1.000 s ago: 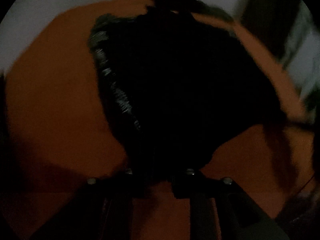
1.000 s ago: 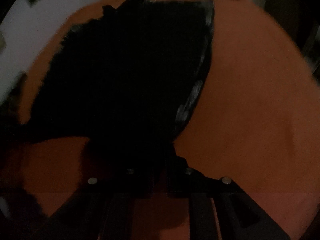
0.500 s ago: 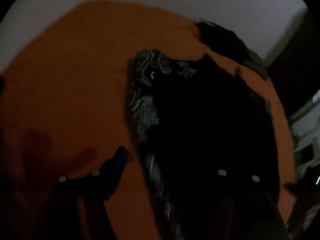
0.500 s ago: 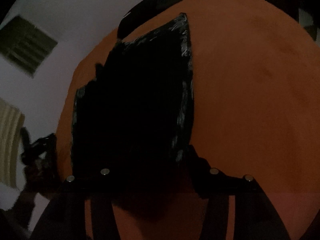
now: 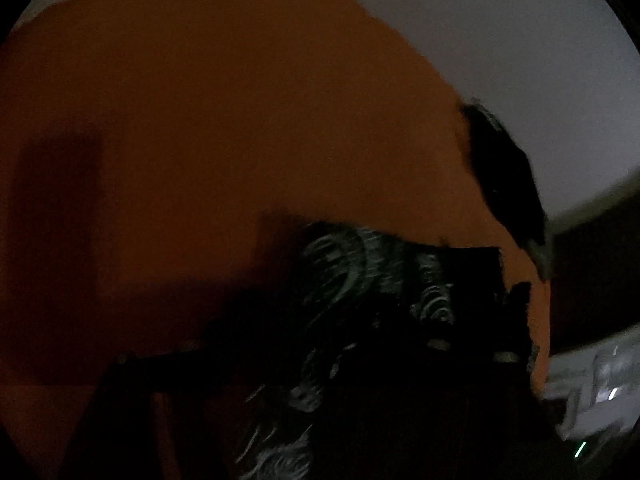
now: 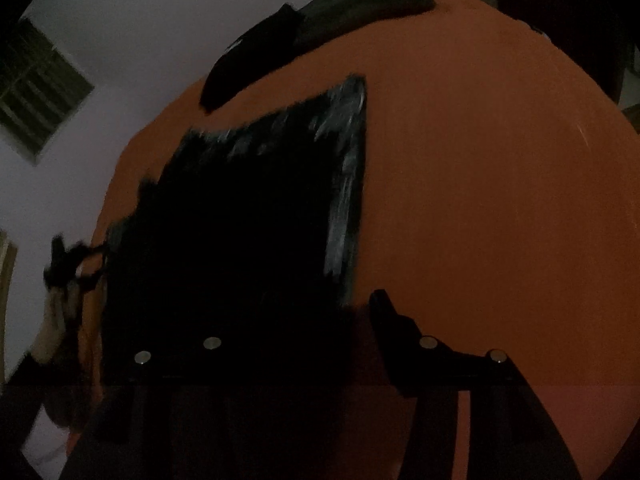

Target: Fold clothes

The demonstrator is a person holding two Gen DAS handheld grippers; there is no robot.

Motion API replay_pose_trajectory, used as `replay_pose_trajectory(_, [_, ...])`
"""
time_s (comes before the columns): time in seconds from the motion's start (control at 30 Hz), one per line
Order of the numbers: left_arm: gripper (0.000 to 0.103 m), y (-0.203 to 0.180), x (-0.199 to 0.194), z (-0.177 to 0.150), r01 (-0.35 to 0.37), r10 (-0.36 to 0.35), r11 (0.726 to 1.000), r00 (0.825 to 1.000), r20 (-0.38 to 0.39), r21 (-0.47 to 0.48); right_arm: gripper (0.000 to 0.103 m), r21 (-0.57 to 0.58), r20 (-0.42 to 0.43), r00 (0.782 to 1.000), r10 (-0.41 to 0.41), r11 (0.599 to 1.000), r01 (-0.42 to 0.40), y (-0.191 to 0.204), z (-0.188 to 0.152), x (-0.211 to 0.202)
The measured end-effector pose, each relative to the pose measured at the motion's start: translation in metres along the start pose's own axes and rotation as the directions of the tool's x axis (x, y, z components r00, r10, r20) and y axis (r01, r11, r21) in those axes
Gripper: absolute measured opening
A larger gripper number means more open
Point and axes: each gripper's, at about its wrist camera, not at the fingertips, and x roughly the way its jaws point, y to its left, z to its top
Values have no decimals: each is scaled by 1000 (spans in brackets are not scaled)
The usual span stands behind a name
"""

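Observation:
A black garment with a pale swirl-patterned edge lies folded on the orange surface (image 6: 480,200); it shows in the right wrist view (image 6: 240,220) and in the left wrist view (image 5: 380,320). My right gripper (image 6: 280,320) is open, its left finger over the garment's near edge and its right finger (image 6: 384,308) on bare orange beside it. My left gripper (image 5: 312,352) is dark and blurred; its jaws look spread wide over the garment's patterned edge, holding nothing.
A second dark garment (image 6: 320,28) lies at the far edge of the orange surface, also in the left wrist view (image 5: 508,184). A pale wall (image 5: 520,40) stands behind. A window grille (image 6: 36,88) is at the left.
Both grippers were shut on the garment's near edge a second ago; they have let go and opened. The left gripper has swung left and lower; the garment now lies flat.

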Motion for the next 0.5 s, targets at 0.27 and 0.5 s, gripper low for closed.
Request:
replay_pose_trajectory(0.27, [3,24,-57,0,-88,90,996,982,166,-20,27,83,-11,998,-65,994,66,-30,107,72])
replay_pose_trajectory(0.5, [3,42,-63,1,-132,138,990,978,154,-46,0,113,7,990,-138,984,136,-38,125,77])
